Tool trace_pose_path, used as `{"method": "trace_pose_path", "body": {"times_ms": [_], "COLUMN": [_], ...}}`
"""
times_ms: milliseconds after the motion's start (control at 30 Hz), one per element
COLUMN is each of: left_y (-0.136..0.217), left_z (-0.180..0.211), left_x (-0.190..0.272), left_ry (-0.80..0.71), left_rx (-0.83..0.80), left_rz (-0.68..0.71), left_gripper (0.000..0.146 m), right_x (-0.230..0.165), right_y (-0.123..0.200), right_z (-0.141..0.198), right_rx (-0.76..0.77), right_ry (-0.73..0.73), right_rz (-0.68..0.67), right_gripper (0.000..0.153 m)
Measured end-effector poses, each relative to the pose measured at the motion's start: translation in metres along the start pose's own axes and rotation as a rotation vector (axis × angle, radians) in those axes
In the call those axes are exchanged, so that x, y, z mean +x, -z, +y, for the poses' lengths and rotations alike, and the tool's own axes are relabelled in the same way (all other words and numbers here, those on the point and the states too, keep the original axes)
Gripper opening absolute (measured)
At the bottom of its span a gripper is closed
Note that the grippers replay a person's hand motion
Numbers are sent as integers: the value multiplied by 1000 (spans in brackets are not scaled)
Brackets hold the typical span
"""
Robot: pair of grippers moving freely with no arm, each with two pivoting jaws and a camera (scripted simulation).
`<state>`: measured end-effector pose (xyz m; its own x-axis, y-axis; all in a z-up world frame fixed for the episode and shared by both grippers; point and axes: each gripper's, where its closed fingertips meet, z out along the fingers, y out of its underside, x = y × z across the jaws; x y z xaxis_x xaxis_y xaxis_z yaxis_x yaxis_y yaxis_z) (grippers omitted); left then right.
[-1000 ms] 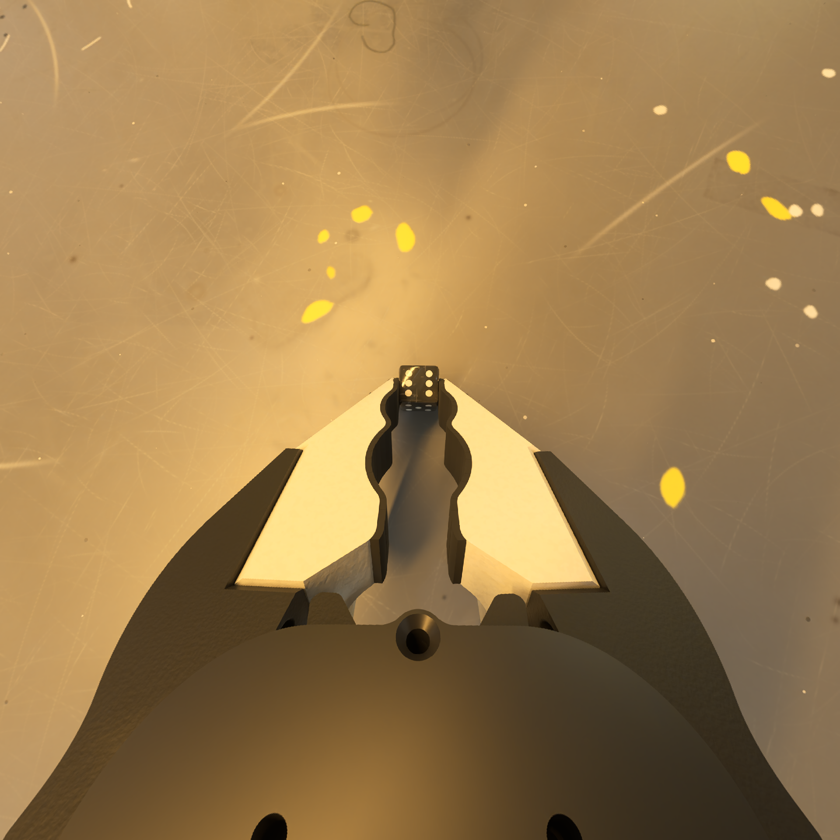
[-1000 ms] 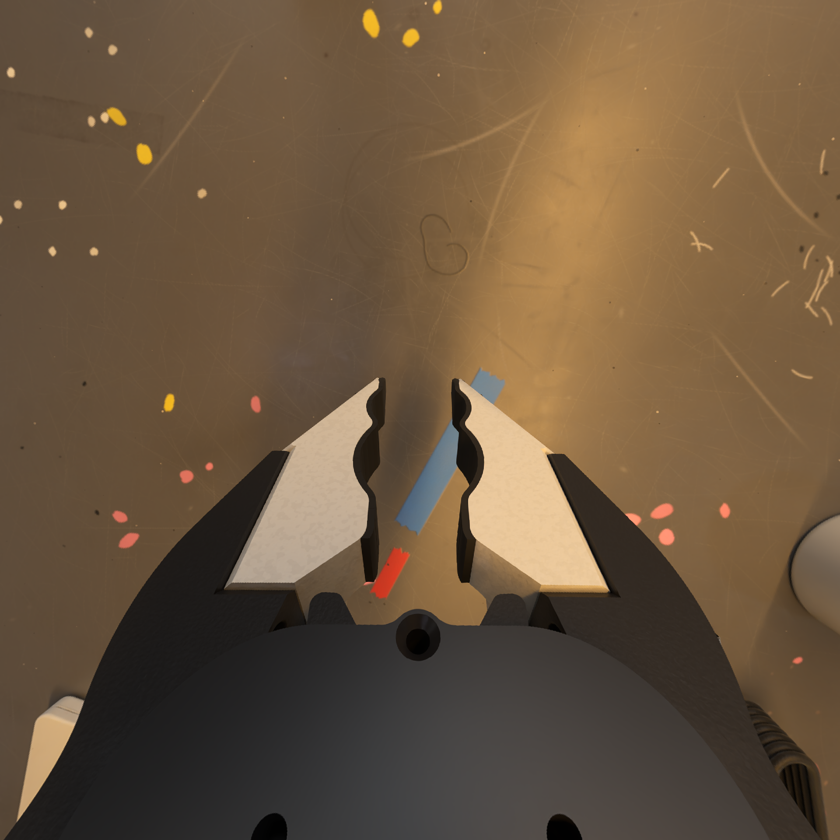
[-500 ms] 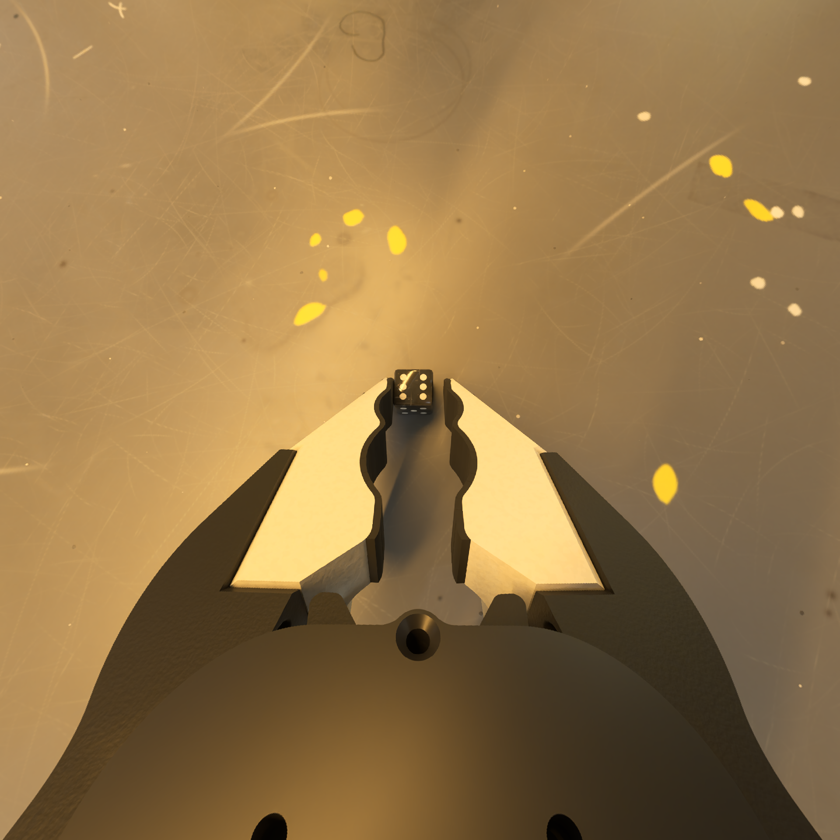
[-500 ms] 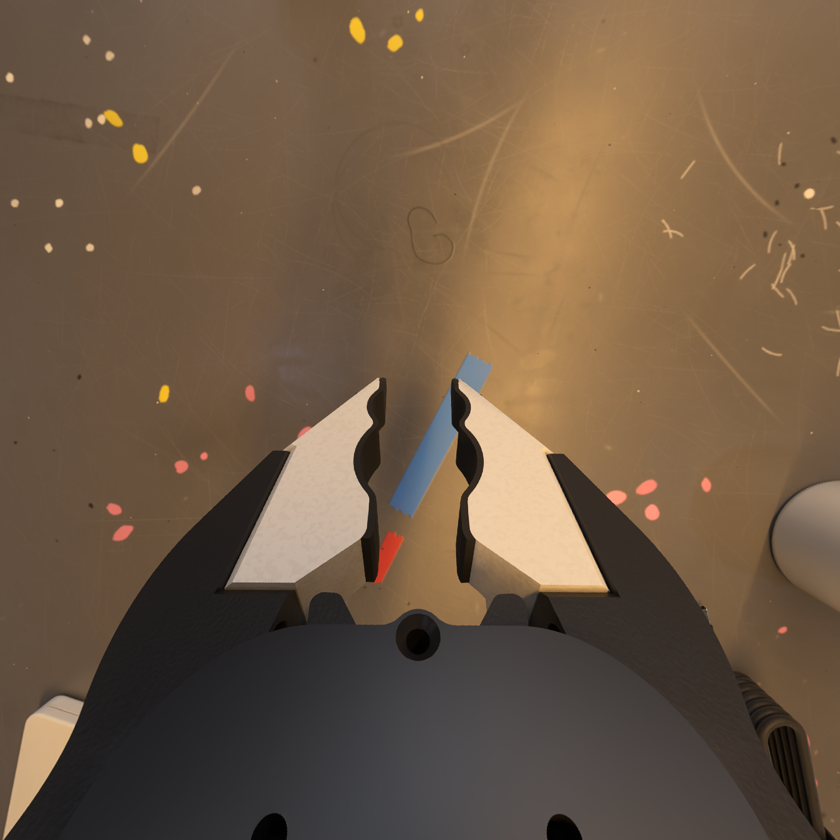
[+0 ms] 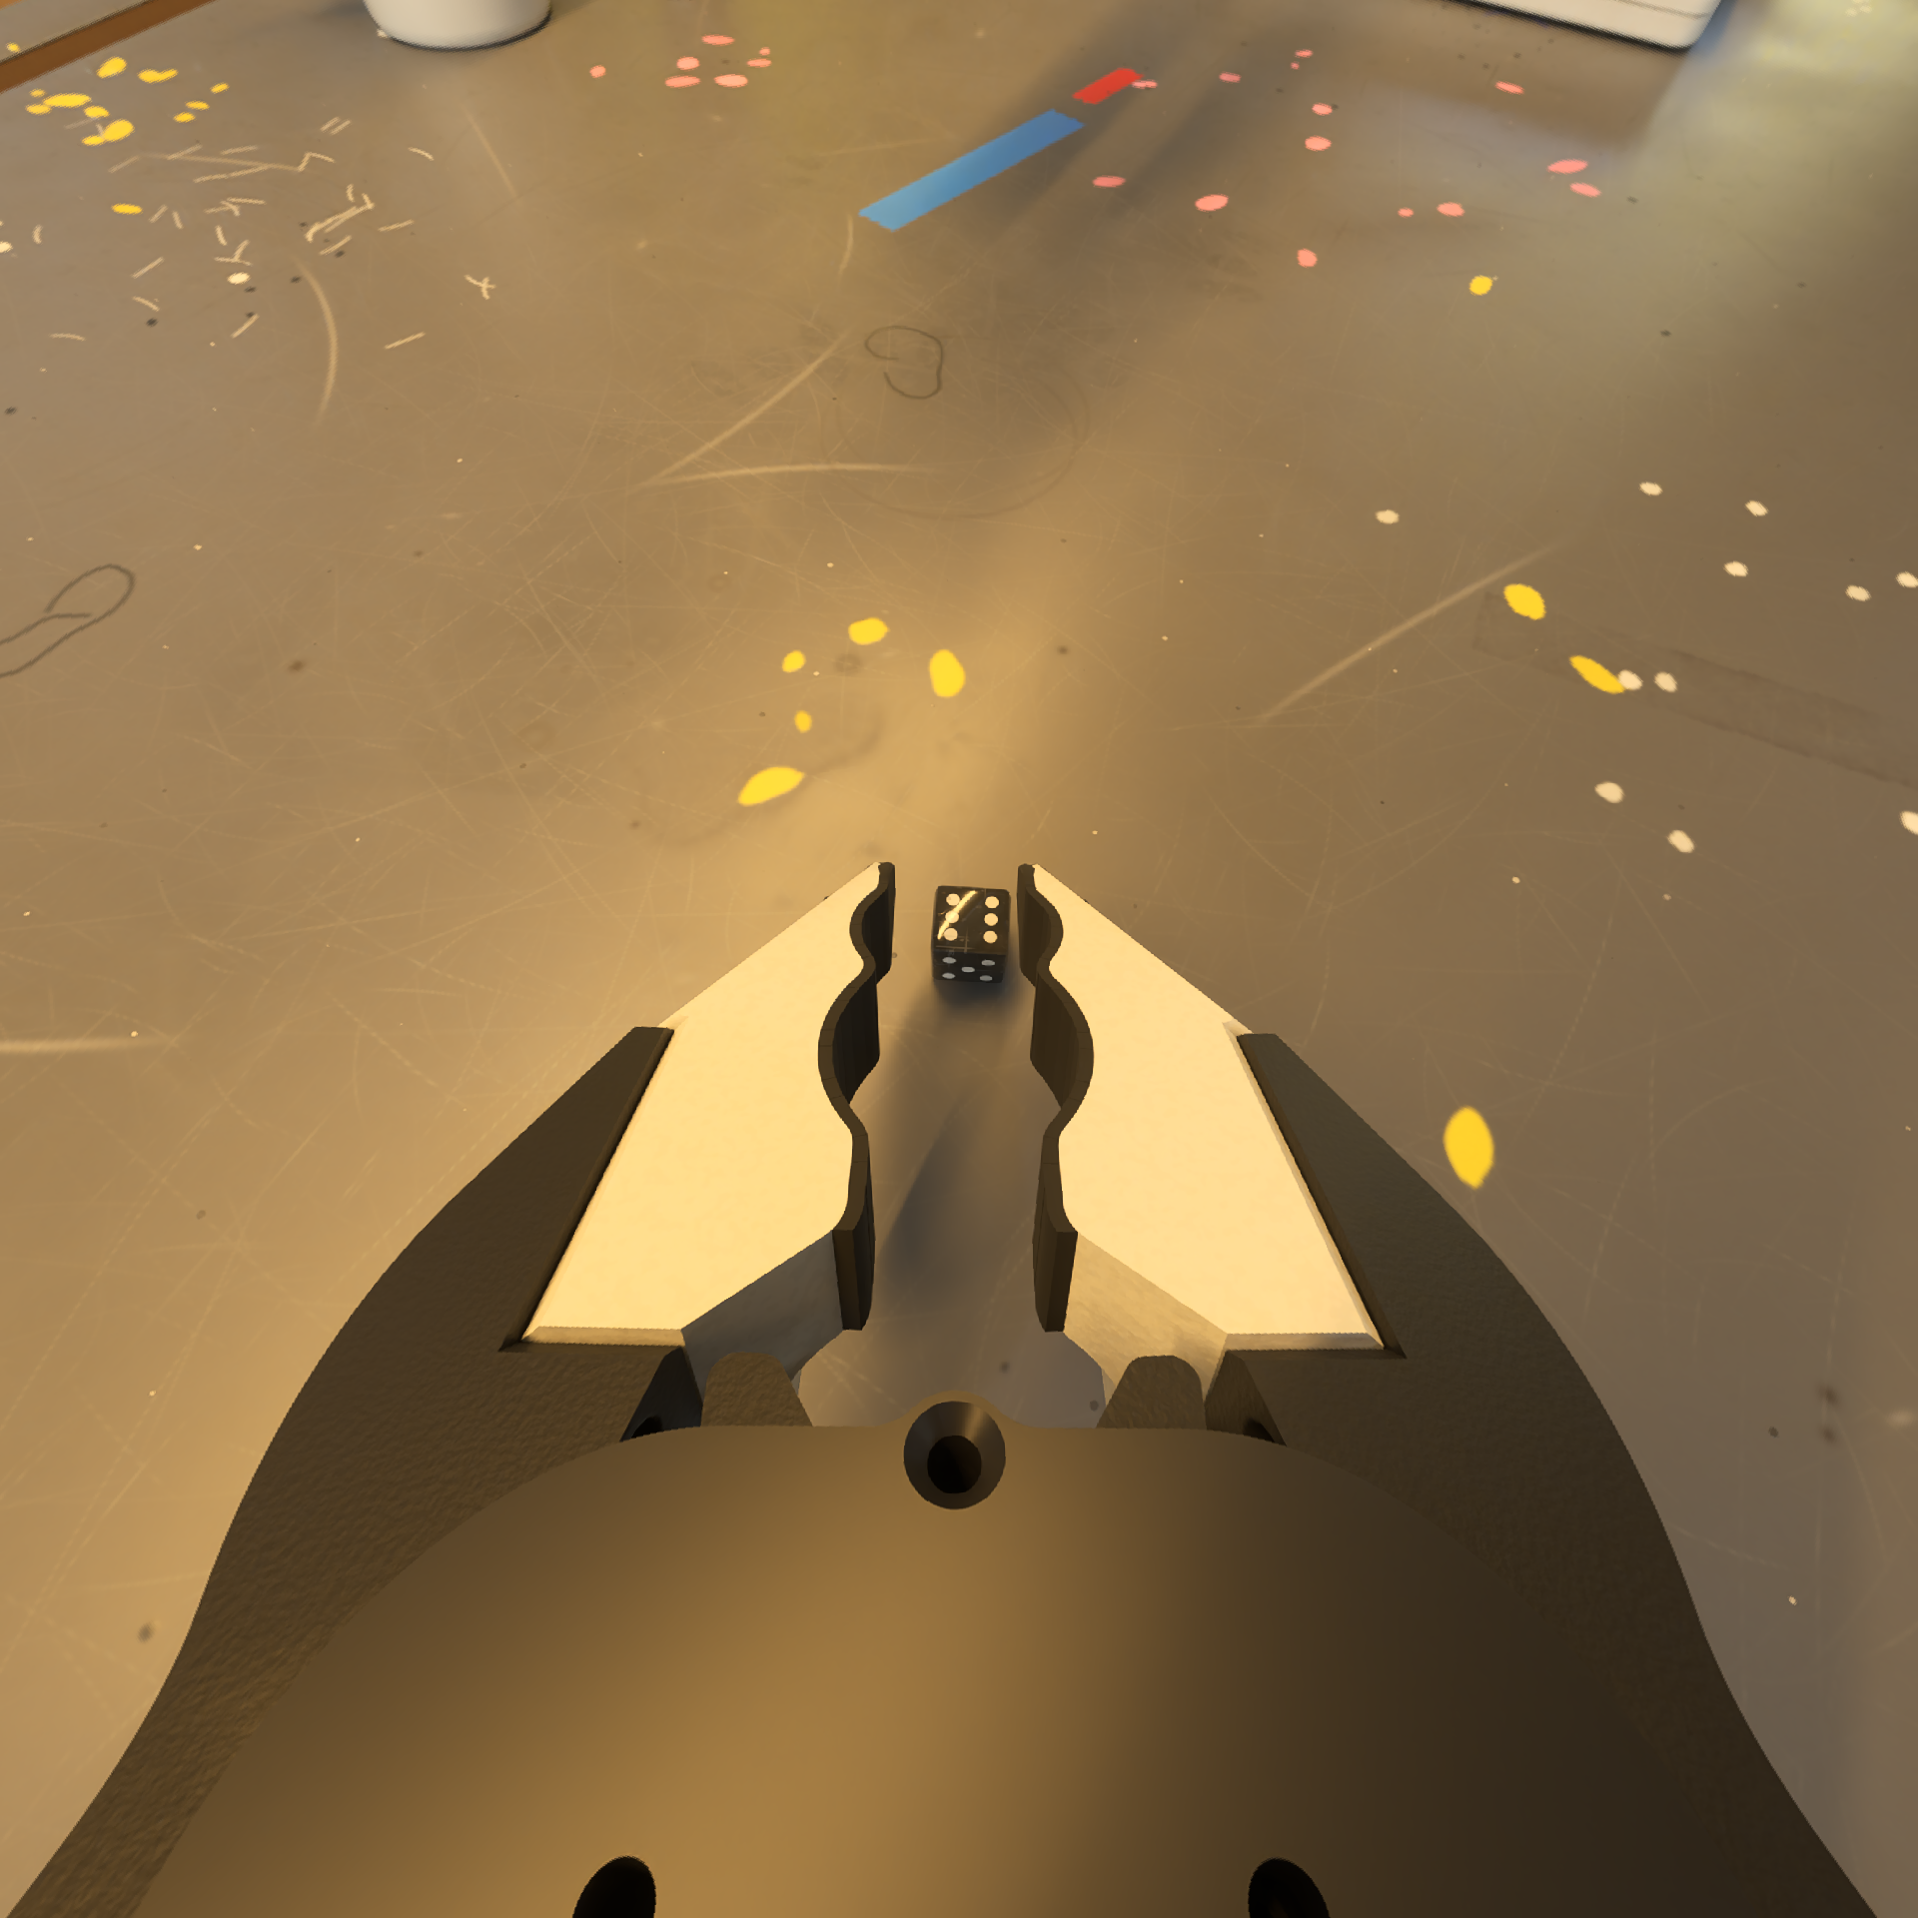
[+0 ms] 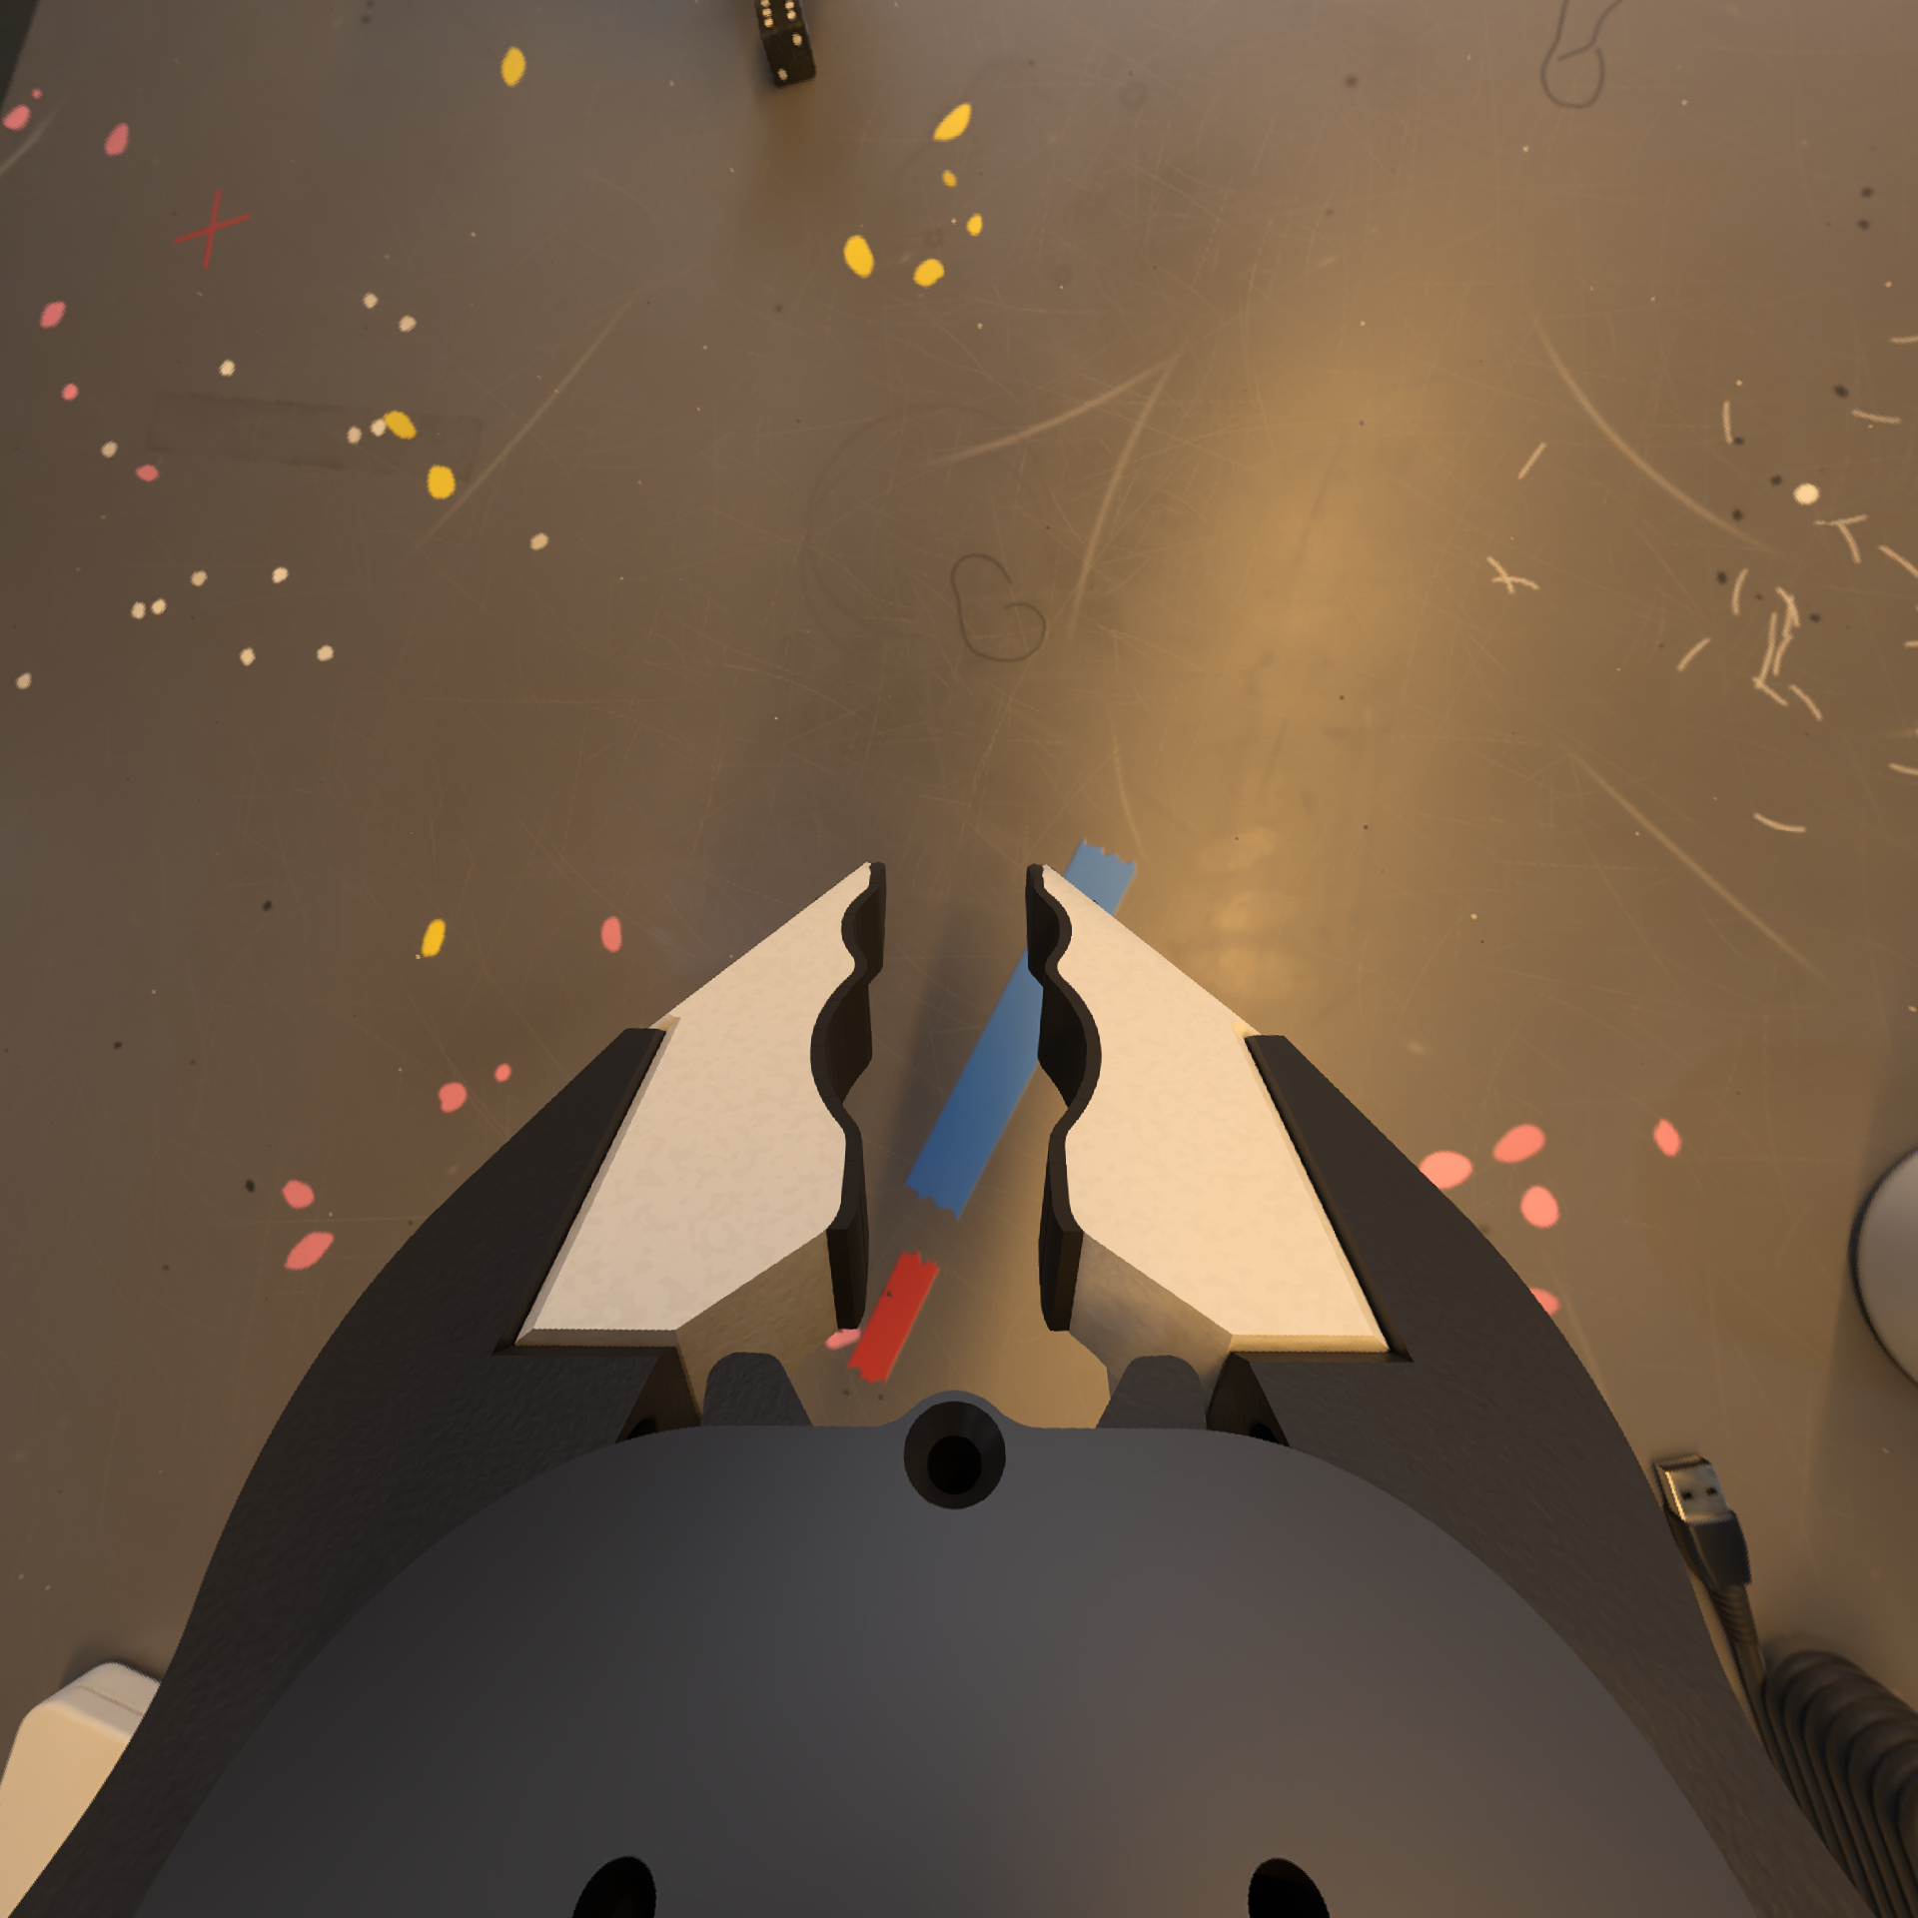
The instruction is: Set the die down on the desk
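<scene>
Left claw (image 5: 955, 882): your fingers stand apart, nothing gripped, gaps showing on both sides of the die.
Die (image 5: 970, 932): black with pale pips, it sits on the table between your left claw's fingertips, touching neither, a little nearer the right finger.
Right claw (image 6: 955, 882): your fingers are parted and hold nothing; it hovers over the table.
Blue tape strip (image 6: 1002, 1048): it lies flat under your right claw, partly hidden by the right finger.
Red tape strip (image 6: 893, 1316): just nearer than the blue one.
Table (image 5: 519, 540): scratched, speckled with yellow, pink and white spots.
Cable (image 6: 1713, 1546): a plug lies at the near right of your right claw.
</scene>
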<state>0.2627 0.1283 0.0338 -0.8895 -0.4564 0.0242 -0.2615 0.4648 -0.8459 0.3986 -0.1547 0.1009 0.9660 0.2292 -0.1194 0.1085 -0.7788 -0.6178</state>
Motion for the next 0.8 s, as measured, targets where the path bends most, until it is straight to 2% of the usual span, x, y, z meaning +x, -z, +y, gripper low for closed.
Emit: {"method": "trace_pose_path", "body": {"times_ms": [367,800], "left_y": [1,2], "left_z": [-1,-2], "left_x": [-2,-1], "left_ry": [16,12], "left_rx": [8,21], "left_rz": [-3,3], "left_gripper": [23,22], "right_x": [-4,-2], "right_y": [-13,-14], "right_z": [8,8], "right_rx": [28,29], "right_ry": [8,-15], "right_rz": [-56,-61], "right_gripper": [27,25]}}
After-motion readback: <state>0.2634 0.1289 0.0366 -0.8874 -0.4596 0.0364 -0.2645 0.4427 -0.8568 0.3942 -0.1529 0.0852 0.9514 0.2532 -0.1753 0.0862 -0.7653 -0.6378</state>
